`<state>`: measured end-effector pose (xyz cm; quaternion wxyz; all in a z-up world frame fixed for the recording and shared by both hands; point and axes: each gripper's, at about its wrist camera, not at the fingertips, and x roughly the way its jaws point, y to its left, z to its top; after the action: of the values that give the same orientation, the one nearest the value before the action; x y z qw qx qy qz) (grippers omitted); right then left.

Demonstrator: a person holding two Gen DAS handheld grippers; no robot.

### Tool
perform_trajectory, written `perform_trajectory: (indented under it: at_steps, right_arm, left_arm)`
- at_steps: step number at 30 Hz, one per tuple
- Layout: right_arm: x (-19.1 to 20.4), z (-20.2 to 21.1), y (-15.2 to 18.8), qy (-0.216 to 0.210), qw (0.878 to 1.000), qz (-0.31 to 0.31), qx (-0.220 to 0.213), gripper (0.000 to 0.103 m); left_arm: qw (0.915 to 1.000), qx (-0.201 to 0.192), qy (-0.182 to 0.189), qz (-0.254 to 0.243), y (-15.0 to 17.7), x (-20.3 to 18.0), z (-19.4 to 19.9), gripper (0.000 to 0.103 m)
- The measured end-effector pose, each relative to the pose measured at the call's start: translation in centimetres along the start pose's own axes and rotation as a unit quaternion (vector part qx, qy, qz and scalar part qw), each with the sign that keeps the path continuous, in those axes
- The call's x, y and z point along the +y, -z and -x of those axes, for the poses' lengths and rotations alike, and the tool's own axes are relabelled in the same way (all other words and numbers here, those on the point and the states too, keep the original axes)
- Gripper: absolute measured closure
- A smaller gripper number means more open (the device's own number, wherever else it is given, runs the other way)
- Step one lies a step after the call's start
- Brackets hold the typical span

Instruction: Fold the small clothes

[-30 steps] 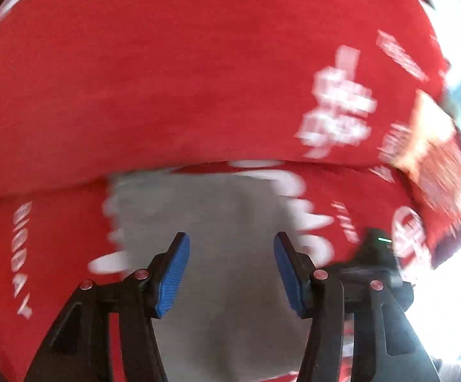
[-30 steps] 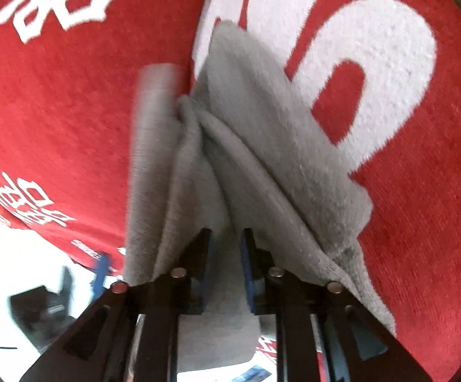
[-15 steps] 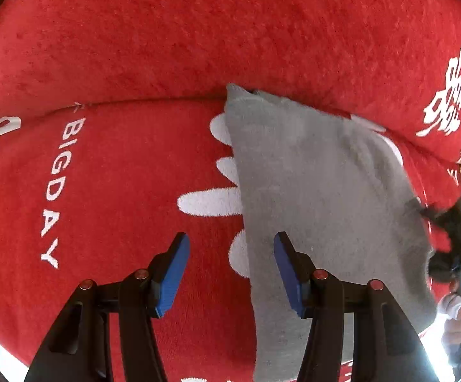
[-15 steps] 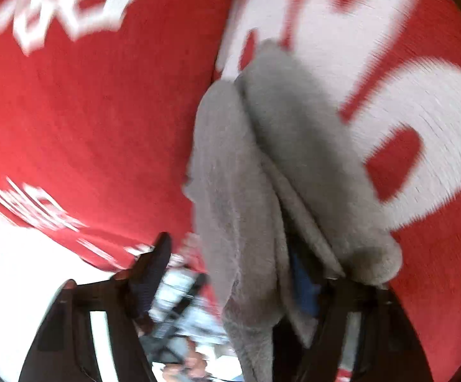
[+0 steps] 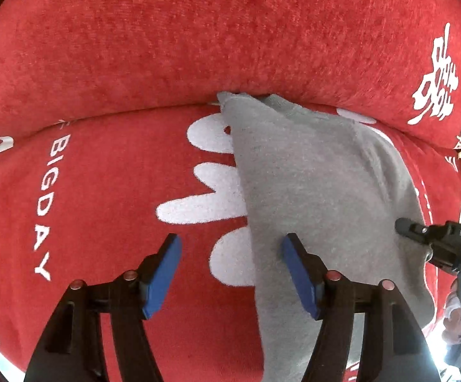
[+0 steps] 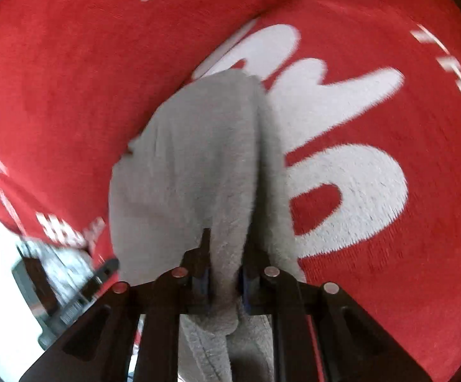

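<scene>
While the right gripper pinches a bunched edge of the grey cloth, the left gripper is opening, nothing held. Fold under way on the red cover. Next, probably: left takes the near edge.

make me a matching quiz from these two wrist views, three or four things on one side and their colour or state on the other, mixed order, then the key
Things:
1. left gripper
2. right gripper
3. grey garment
4. cover

States:
A. red with white print, lies under everything
B. pads pinch grey cloth between them
C. jaws opening, nothing pinched, over the garment's left edge
D. spread on the red cloth, one end gathered and lifted

Pairs: 1-C, 2-B, 3-D, 4-A
</scene>
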<state>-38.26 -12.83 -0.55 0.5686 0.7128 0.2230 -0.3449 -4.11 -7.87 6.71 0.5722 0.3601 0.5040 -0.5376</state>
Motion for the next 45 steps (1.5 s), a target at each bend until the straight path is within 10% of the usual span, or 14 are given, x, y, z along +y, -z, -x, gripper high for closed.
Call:
perform_trajectory:
  at_steps: [10, 16, 19, 22, 30, 35, 45]
  right_arm:
    - [3.1, 6.1, 3.7, 0.084, 0.994, 0.065, -0.039, 0.074]
    - [4.3, 3.8, 7.1, 0.142, 0.982, 0.121, 0.015, 0.067]
    - [2.4, 3.5, 8.0, 0.161, 0.981, 0.105, 0.025, 0.095]
    - [1.0, 3.1, 8.6, 0.184, 0.976, 0.111, 0.023, 0.095]
    - [-0.4, 4.6, 9.2, 0.176, 0.983, 0.055, 0.004, 0.086]
    - [3.5, 6.9, 10.0, 0.164, 0.977, 0.128, -0.044, 0.086]
    - [0.7, 2.9, 8.6, 0.141, 0.985, 0.094, 0.022, 0.099]
  left_arm:
    - [0.9995, 0.018, 0.003, -0.027, 1.1, 0.5, 2.3, 0.036]
    - [0.9974, 0.045, 0.014, -0.055, 4.1, -1.7, 1.3, 0.036]
    - [0.9955, 0.064, 0.007, -0.069, 5.9, -2.1, -0.1, 0.035]
    - [0.9953, 0.071, 0.011, -0.065, 6.9, -1.8, -0.7, 0.034]
    - [0.9942, 0.079, 0.002, -0.073, 7.4, -2.0, -0.7, 0.029]
    - [0.9944, 0.081, -0.003, -0.068, 7.2, -2.1, -1.0, 0.029]
    - [0.9942, 0.084, -0.005, -0.067, 7.1, -2.4, -1.3, 0.029]
